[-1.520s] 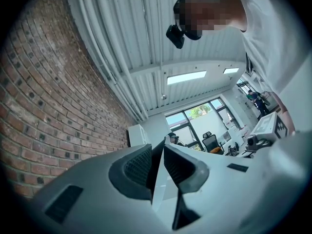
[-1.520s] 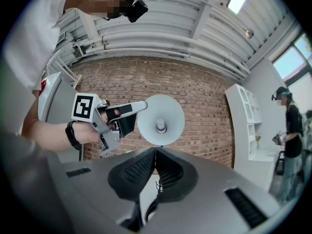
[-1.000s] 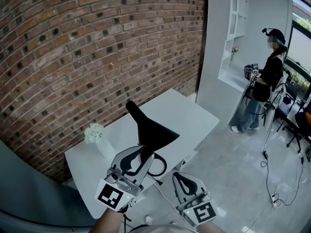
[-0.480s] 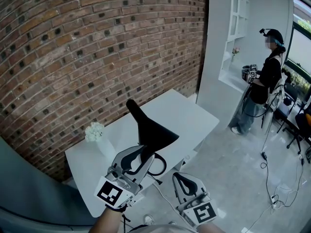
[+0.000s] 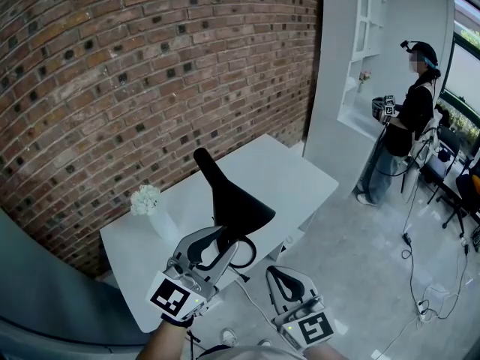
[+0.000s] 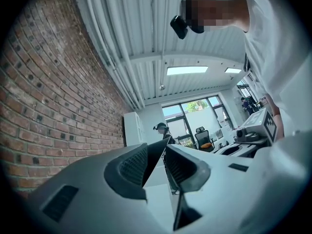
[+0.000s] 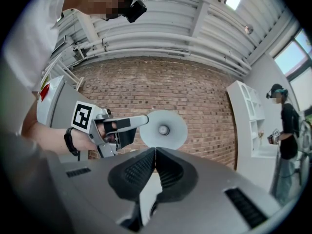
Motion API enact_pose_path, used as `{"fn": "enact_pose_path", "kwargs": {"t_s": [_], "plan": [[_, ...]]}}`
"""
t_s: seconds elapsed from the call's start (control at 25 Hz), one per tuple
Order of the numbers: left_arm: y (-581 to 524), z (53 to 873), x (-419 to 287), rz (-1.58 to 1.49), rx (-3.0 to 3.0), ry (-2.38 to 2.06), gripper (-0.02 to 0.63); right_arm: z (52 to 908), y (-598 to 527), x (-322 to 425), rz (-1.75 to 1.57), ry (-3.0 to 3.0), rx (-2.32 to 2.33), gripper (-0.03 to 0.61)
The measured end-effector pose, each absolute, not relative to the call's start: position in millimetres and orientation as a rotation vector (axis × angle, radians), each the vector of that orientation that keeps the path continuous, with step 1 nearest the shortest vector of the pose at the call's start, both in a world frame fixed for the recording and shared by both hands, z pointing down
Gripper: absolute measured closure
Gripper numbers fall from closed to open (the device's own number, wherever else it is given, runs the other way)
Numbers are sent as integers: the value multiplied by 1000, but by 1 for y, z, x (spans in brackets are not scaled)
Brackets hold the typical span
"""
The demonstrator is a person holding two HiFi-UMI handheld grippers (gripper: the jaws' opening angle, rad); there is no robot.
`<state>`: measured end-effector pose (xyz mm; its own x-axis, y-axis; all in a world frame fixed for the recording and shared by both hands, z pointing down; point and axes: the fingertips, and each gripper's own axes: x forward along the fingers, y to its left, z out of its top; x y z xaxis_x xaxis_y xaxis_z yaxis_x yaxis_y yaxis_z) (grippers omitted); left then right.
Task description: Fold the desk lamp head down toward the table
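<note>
The black desk lamp [image 5: 232, 205] stands on the white table [image 5: 300, 178], its cone shade tilted toward me on a slanting neck [image 5: 206, 167]. My left gripper [image 5: 227, 238] is at the shade's lower rim. In the left gripper view the dark rim [image 6: 152, 165] lies between the jaws of that gripper [image 6: 156, 147], which are opening, with a gap at the right pad. The right gripper view shows the shade's pale inside [image 7: 165, 129] and the left gripper [image 7: 141, 126] at its edge. My right gripper [image 5: 276, 272] [image 7: 155, 152] hangs lower right, shut and empty.
A small vase of white flowers [image 5: 146, 199] stands on the table's left part, near the brick wall. A white shelf unit [image 5: 360, 51] rises at the right. A person [image 5: 409, 126] with grippers stands by it. Cables [image 5: 420, 276] trail over the floor.
The left gripper has shifted slightly at the shade's rim. The lamp and the right gripper stay where they were.
</note>
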<state>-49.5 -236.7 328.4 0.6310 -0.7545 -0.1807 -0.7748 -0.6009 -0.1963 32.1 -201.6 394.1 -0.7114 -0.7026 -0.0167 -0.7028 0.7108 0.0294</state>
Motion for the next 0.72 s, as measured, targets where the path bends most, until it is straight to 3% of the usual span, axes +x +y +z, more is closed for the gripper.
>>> {"fn": "enact_pose_path", "kwargs": {"t_s": [0.72], "plan": [[-235,368,-44,-17,-2668,1245,485,404,-198,33,24,2918,-1184,560]]}}
